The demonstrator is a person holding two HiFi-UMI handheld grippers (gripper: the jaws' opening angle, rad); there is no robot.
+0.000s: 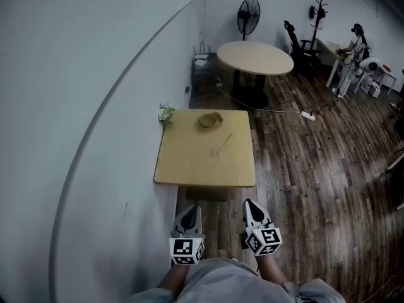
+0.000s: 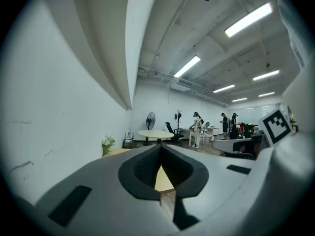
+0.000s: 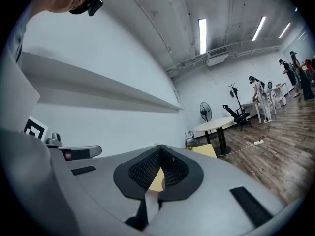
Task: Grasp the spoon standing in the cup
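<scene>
In the head view a tan cup (image 1: 210,120) sits at the far side of a small yellow table (image 1: 189,163). A thin pale spoon (image 1: 223,144) seems to lie on the tabletop to its near right, not in the cup. My left gripper (image 1: 187,208) and right gripper (image 1: 251,202) hover side by side short of the table's near edge, well away from both objects. Both are shut and hold nothing. In the left gripper view the left gripper (image 2: 160,147) points over the table, and in the right gripper view the right gripper (image 3: 160,149) does the same.
A white wall runs along the table's left side, with a small bunch of white flowers (image 1: 166,113) at the far left corner. Beyond stand a round table (image 1: 255,57), a fan (image 1: 248,14) and office chairs. People stand at desks at the far right (image 1: 353,55). A cable crosses the wood floor.
</scene>
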